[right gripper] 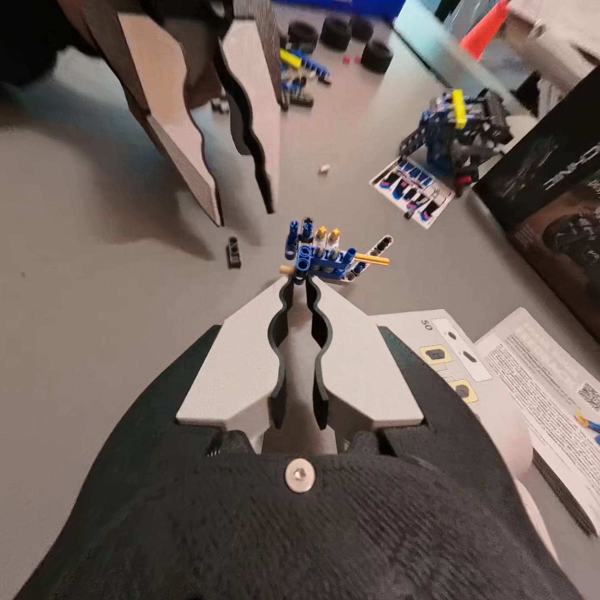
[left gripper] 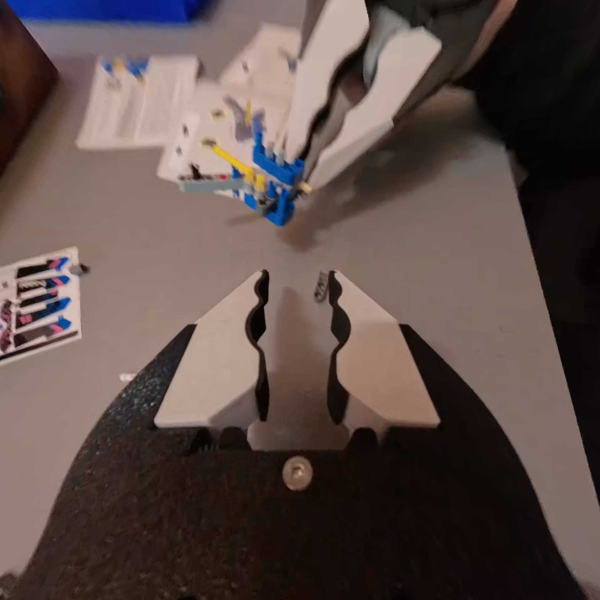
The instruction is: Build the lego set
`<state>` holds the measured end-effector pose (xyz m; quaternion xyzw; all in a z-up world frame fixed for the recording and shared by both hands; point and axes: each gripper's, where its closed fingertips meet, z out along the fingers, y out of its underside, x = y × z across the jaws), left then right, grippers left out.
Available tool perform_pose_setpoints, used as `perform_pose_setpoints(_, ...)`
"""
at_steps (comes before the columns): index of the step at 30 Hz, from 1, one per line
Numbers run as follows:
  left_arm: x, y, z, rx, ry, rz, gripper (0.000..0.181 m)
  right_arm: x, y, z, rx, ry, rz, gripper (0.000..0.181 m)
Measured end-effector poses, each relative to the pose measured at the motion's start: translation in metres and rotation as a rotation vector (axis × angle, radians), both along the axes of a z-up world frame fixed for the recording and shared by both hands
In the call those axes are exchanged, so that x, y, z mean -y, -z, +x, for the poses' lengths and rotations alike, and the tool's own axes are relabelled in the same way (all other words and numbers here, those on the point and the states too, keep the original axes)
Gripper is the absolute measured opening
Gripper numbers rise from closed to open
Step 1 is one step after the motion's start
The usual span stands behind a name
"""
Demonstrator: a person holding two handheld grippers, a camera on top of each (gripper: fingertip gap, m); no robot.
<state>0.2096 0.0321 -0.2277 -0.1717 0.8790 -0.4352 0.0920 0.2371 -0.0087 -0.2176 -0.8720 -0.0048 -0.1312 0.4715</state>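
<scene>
My right gripper (right gripper: 300,280) is shut on the near end of a small blue lego assembly (right gripper: 324,256) with yellow axles, white pins and a grey beam, and holds it above the grey table (right gripper: 97,259). In the left wrist view the assembly (left gripper: 279,175) hangs at the tips of the right gripper (left gripper: 305,177). My left gripper (left gripper: 298,276) is open and empty, low over the table. It also shows in the right wrist view (right gripper: 245,216), just beyond the assembly. A small black piece (left gripper: 321,287) lies on the table by its right fingertip, and shows in the right wrist view (right gripper: 233,251).
Instruction booklets (right gripper: 454,354) lie to the right and show in the left wrist view (left gripper: 139,100). A sticker sheet (right gripper: 412,191), a larger blue-black build (right gripper: 454,139), the dark set box (right gripper: 552,211), tyres (right gripper: 337,29) and loose pieces (right gripper: 302,74) lie farther off. The sticker sheet (left gripper: 35,305) lies left. The tips of one gripper are about 6 cm away from the tips of the other.
</scene>
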Motion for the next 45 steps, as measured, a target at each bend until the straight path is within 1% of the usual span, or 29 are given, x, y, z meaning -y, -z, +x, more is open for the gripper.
perform_pose_setpoints(3,0.004,0.013,-0.011,-0.007,0.031,0.132,0.021,-0.006,0.012,-0.006,-0.029,-0.043,-0.054,0.006)
perform_pose_setpoints(6,0.004,0.023,-0.011,0.004,0.028,0.249,0.012,-0.009,0.019,-0.01,-0.062,-0.069,-0.083,0.006)
perform_pose_setpoints(8,0.007,0.027,-0.011,0.005,0.034,0.262,0.005,-0.01,0.018,-0.012,-0.054,-0.083,-0.085,0.005)
perform_pose_setpoints(10,0.009,0.027,-0.011,-0.017,0.018,0.232,0.004,-0.012,0.013,-0.013,-0.074,-0.095,-0.051,0.006)
perform_pose_setpoints(12,0.007,0.026,-0.012,-0.061,-0.018,0.19,0.004,-0.01,0.01,-0.012,-0.094,-0.092,-0.025,0.015)
perform_pose_setpoints(14,0.006,0.021,-0.011,-0.104,-0.081,0.096,0.004,-0.001,0.008,-0.009,-0.101,-0.064,-0.038,0.023)
perform_pose_setpoints(15,0.009,0.014,-0.013,-0.133,-0.102,0.013,0.004,0.004,0.006,-0.008,-0.099,-0.049,-0.036,0.023)
perform_pose_setpoints(17,0.015,-0.008,-0.017,-0.189,-0.129,-0.205,0.004,0.006,-0.004,-0.012,-0.107,-0.034,0.018,0.023)
perform_pose_setpoints(20,0.017,-0.046,-0.019,-0.248,-0.155,-0.539,0.005,-0.003,-0.027,-0.035,-0.176,-0.05,0.196,0.021)
perform_pose_setpoints(22,0.017,-0.068,-0.021,-0.264,-0.146,-0.725,0.004,-0.012,-0.047,-0.049,-0.242,-0.061,0.346,0.022)
perform_pose_setpoints(24,0.019,-0.086,-0.029,-0.264,-0.087,-0.862,0.005,-0.02,-0.068,-0.055,-0.3,-0.045,0.513,0.021)
perform_pose_setpoints(25,0.022,-0.091,-0.032,-0.258,-0.057,-0.902,0.004,-0.023,-0.077,-0.057,-0.312,-0.043,0.582,0.019)
perform_pose_setpoints(26,0.023,-0.093,-0.034,-0.243,-0.042,-0.923,0.004,-0.025,-0.084,-0.059,-0.312,-0.052,0.624,0.017)
perform_pose_setpoints(28,0.025,-0.096,-0.036,-0.193,-0.032,-0.936,0.004,-0.028,-0.083,-0.063,-0.294,-0.075,0.613,0.016)
perform_pose_setpoints(29,0.025,-0.096,-0.036,-0.17,-0.033,-0.926,0.004,-0.029,-0.081,-0.064,-0.29,-0.081,0.598,0.017)
perform_pose_setpoints(30,0.025,-0.095,-0.036,-0.145,-0.033,-0.905,0.004,-0.029,-0.08,-0.065,-0.288,-0.087,0.598,0.014)
perform_pose_setpoints(31,0.026,-0.095,-0.038,-0.119,-0.021,-0.884,0.004,-0.029,-0.082,-0.066,-0.278,-0.095,0.617,0.011)
perform_pose_setpoints(33,0.026,-0.096,-0.041,-0.079,0.001,-0.864,0.004,-0.029,-0.085,-0.068,-0.246,-0.11,0.64,0.01)
perform_pose_setpoints(36,0.024,-0.096,-0.039,-0.06,-0.024,-0.857,0.004,-0.03,-0.084,-0.066,-0.201,-0.084,0.63,0.011)
perform_pose_setpoints(39,0.022,-0.102,-0.034,-0.074,-0.075,-0.968,0.005,-0.032,-0.091,-0.06,-0.151,-0.01,0.681,0.011)
perform_pose_setpoints(43,0.018,-0.109,-0.027,-0.041,-0.143,-1.083,0.003,-0.033,-0.097,-0.054,-0.188,0.084,0.771,0.006)
perform_pose_setpoints(45,0.018,-0.111,-0.025,-0.039,-0.174,-1.123,0.003,-0.031,-0.099,-0.053,-0.16,0.122,0.801,0.006)
